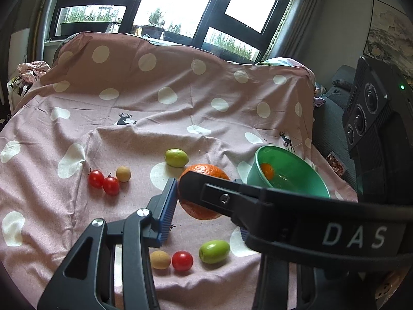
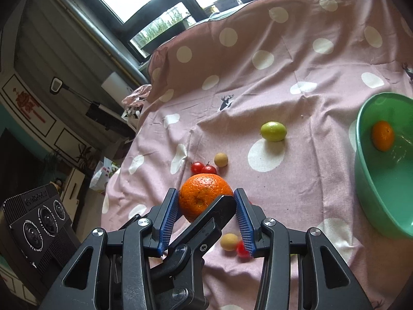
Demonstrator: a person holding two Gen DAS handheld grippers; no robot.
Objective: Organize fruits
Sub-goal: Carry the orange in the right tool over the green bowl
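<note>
Right wrist view gives me the right gripper (image 2: 205, 192) with its jaws partly closed around the big orange (image 2: 201, 196). The ribbed blue pad (image 2: 169, 214) on one side presses its dimpled, glossy peel. On the other side a smooth black finger of the left gripper (image 1: 204, 183) crosses between fruit and pad. From the left wrist I see the left jaws equally narrow, one ribbed pad against that same orange, the far pad hidden. Beyond lie two shiny cherry tomatoes (image 2: 204, 168), a matte tan ball-shaped fruit (image 2: 221, 159) and a smooth green oval fruit (image 2: 273, 131) on the wrinkled pink cloth (image 2: 296, 77) with white dots. To the right sits the glossy green plastic bowl (image 2: 366, 180), holding a small orange (image 2: 383, 135).
</note>
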